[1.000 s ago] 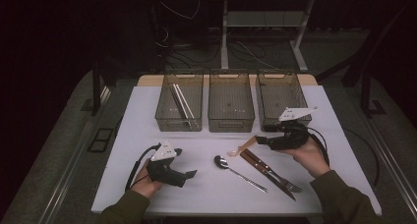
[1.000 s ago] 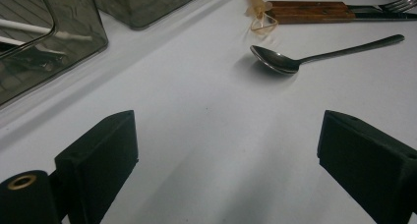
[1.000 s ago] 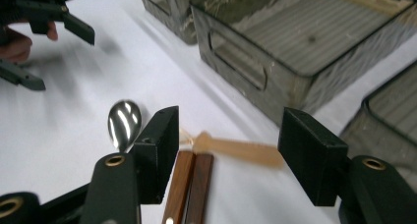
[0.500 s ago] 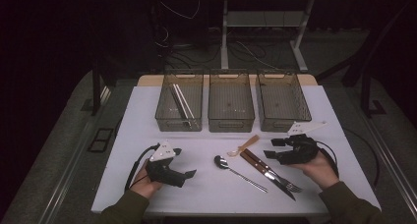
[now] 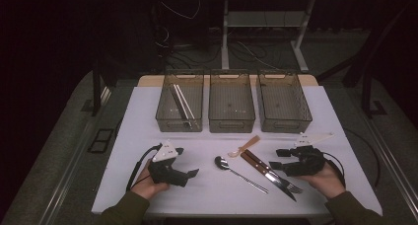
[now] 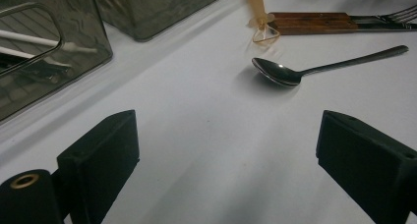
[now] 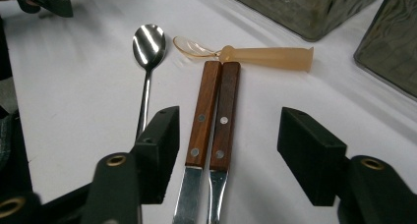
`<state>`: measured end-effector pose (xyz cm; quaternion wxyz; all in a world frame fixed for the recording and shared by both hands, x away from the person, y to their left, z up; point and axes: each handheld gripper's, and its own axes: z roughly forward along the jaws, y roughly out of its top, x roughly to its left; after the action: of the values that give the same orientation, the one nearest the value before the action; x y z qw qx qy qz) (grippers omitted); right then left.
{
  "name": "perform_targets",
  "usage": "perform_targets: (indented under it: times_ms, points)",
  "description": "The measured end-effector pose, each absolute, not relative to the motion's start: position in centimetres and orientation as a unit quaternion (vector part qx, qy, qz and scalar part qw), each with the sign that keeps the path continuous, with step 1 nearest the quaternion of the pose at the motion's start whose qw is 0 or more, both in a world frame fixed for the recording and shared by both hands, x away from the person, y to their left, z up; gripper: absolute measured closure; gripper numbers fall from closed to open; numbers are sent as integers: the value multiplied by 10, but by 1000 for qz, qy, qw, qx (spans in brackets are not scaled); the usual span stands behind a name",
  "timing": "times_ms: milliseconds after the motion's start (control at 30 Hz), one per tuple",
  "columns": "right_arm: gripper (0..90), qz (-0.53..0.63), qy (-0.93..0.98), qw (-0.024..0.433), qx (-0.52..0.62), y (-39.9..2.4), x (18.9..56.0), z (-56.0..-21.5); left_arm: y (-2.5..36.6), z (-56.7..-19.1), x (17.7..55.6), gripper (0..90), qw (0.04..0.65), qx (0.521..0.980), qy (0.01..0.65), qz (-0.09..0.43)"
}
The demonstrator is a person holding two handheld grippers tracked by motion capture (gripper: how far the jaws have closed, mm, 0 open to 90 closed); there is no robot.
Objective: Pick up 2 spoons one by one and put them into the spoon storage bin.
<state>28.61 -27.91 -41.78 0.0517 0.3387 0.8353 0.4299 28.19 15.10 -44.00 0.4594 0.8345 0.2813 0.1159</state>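
Landmark: the steel spoon (image 5: 240, 173), lying on the white table (image 5: 148, 116) with its bowl toward the bins and its handle running toward the person's right.

Left gripper (image 5: 190, 173): well left of the spoon, resting on the table in the person's left hand (image 5: 148, 183); jaws wide apart with bare table between them. In the left gripper view (image 6: 226, 155) the spoon (image 6: 314, 67) lies ahead of the jaws, well clear of them.

Left bin (image 5: 179, 106): beyond the spoon and to its left, with pale sticks (image 5: 181, 102) lying inside.

Middle bin (image 5: 231, 102): straight beyond the spoon.

Plastic spoon (image 5: 243, 147): translucent amber, just beyond the steel spoon's bowl and a little right, its own bowl by the ends of the wooden handles.

Knife (image 5: 263, 171) and fork (image 5: 276, 174): just right of the spoon, side by side and touching, wooden handles toward the bins.

Right bin (image 5: 284, 102): beyond the spoon and to its right.

Right gripper (image 5: 277, 160): right of the spoon, in the person's right hand (image 5: 325, 178), low over the cutlery. In the right gripper view (image 7: 228, 150) its jaws stand apart on either side of the knife handle (image 7: 200, 121) and fork handle (image 7: 223, 123), touching neither; they have just opened a little further.
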Motion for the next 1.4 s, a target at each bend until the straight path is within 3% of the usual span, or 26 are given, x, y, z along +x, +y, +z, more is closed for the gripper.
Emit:
perform_targets:
  times_ms: [400,500,700,1100,1400]
  points:
    - [197,466,805,86,357,-291,271,-434,141,-436,296,72,468,838,263,93]
    - [168,469,800,93,363,-293,268,-437,136,-435,302,110,468,840,257,92]
    - [166,466,797,100,370,-297,267,-440,122,-431,312,168,470,843,247,90]
    - [166,464,799,106,368,-295,267,-439,92,-430,327,406,466,860,203,45]
    - [166,462,799,110,368,-296,268,-439,67,-439,335,478,436,883,171,21]
